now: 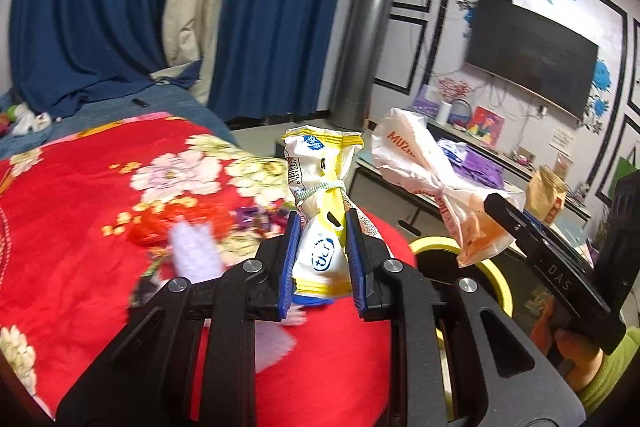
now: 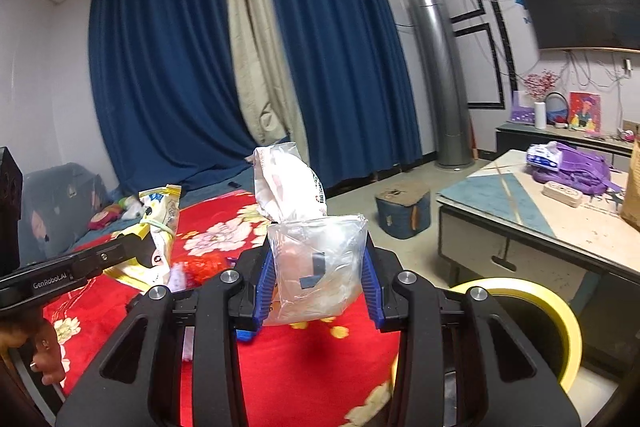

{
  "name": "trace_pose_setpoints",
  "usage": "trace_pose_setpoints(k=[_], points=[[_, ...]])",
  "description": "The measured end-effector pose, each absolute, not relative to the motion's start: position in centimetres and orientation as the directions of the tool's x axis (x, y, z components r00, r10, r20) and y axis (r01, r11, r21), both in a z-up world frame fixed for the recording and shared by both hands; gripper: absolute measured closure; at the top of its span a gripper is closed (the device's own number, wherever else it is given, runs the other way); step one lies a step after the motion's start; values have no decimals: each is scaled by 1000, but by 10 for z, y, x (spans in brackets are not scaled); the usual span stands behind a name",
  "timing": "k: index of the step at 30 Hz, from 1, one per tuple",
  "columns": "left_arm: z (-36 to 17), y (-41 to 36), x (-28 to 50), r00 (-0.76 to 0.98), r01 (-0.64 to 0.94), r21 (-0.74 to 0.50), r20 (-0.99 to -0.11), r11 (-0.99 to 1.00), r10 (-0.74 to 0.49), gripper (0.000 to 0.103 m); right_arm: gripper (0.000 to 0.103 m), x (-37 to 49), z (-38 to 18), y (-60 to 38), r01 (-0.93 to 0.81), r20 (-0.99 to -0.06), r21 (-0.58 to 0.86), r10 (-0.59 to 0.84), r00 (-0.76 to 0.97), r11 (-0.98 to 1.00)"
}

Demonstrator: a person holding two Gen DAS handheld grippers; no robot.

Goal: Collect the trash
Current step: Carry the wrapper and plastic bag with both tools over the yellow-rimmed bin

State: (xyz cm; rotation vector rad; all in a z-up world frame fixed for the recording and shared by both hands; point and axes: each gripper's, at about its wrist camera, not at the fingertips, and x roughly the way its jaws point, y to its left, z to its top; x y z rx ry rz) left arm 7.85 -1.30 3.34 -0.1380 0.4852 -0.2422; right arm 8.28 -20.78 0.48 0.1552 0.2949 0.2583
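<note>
**Two wrappers lifted, more litter waiting**

The left gripper (image 1: 322, 247) is clenching a yellow-and-white snack wrapper (image 1: 320, 187); the right gripper (image 2: 318, 267) is grasping a clear plastic bag (image 2: 316, 259). Both are hanging above the red floral blanket (image 1: 80, 227) (scraps remaining at nine o'clock), the yellow-rimmed bin (image 2: 552, 311) at four o'clock.

left tongs (image 1: 322, 251) clamping yellow-white wrapper (image 1: 320, 207) (tied), red blanket (image 1: 80, 227) beneath
</note>
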Motion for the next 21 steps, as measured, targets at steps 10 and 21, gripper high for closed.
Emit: trace_pose_setpoints(k=[10, 21], points=[[28, -71, 100, 823, 288, -224, -439, 931, -360, 87, 68, 72, -5, -262, -96, -292, 199, 153, 944, 975], [5, -131, 118, 752, 375, -232, -490, 898, -441, 87, 68, 60, -27, -331, 109, -354, 213, -27, 935, 971]])
